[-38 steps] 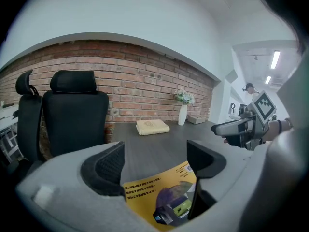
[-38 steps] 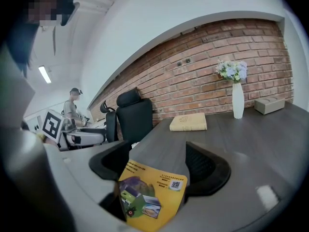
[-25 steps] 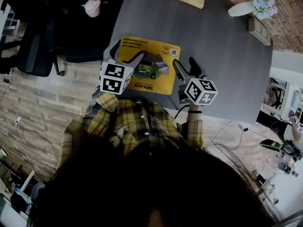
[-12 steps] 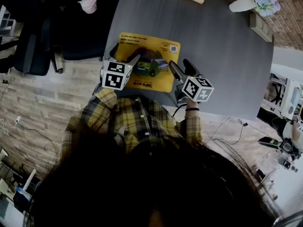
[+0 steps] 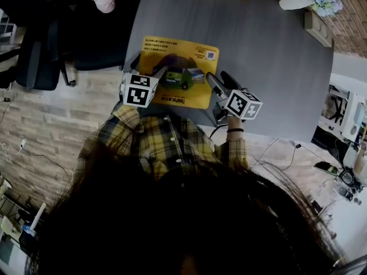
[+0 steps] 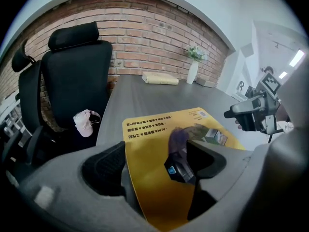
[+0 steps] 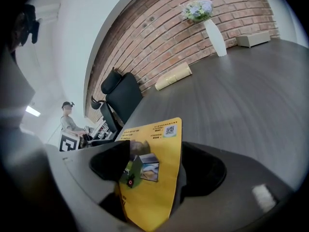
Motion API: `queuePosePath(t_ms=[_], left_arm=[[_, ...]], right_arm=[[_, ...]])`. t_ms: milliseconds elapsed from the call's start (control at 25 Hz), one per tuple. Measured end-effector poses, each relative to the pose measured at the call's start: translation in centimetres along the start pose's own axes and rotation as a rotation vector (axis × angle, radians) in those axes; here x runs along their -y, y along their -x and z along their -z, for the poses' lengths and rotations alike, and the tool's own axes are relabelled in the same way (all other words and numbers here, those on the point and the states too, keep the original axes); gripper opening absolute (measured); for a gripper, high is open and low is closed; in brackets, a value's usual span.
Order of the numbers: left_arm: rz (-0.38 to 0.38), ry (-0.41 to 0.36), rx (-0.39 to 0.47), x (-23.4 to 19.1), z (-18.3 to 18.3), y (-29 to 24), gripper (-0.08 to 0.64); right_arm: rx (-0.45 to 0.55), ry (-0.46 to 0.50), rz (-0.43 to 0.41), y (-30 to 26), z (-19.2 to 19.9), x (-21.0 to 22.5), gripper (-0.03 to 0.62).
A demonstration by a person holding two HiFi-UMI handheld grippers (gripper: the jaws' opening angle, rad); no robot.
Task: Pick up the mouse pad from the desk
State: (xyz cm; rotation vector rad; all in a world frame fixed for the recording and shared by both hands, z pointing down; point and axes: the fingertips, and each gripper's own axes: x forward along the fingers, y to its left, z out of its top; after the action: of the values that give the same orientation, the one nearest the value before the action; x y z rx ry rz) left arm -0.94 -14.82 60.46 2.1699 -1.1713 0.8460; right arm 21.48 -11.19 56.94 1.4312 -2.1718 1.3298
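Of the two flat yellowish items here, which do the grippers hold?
The bright yellow mouse pad, clamped by left gripper and right gripper; the tan book lies untouched at the far edge.

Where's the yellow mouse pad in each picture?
Head view: mouse pad, upper middle.
Left gripper view: mouse pad, lower middle, between the jaws.
Right gripper view: mouse pad, lower middle, between the jaws.
Shared landmark: white vase of flowers.

Between our grey jaws we see a yellow mouse pad (image 5: pixel 178 67) printed with black lettering and a green-and-blue picture. The left gripper (image 6: pixel 154 163) and right gripper (image 7: pixel 157 166) carry black-and-white square markers. The desk (image 5: pixel 269 50) ahead is dark grey, and the shirt (image 5: pixel 166 142) behind is yellow-and-black plaid.
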Motion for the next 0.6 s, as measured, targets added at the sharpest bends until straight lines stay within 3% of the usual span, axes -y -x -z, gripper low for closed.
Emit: queuePosePath(t_ms=[280,600], left_arm=[[-0.018,0.004,-0.057,-0.5,1.7,-0.6,0.397],[-0.055,-0.018,-0.058,-0.8,2.0,-0.7,0.376]], right_arm=[[-0.023,-0.054,-0.038,-0.1,0.5,-0.1,0.334],[-0.033,-0.118,-0.065,0.2,0.6,0.4,0.333]])
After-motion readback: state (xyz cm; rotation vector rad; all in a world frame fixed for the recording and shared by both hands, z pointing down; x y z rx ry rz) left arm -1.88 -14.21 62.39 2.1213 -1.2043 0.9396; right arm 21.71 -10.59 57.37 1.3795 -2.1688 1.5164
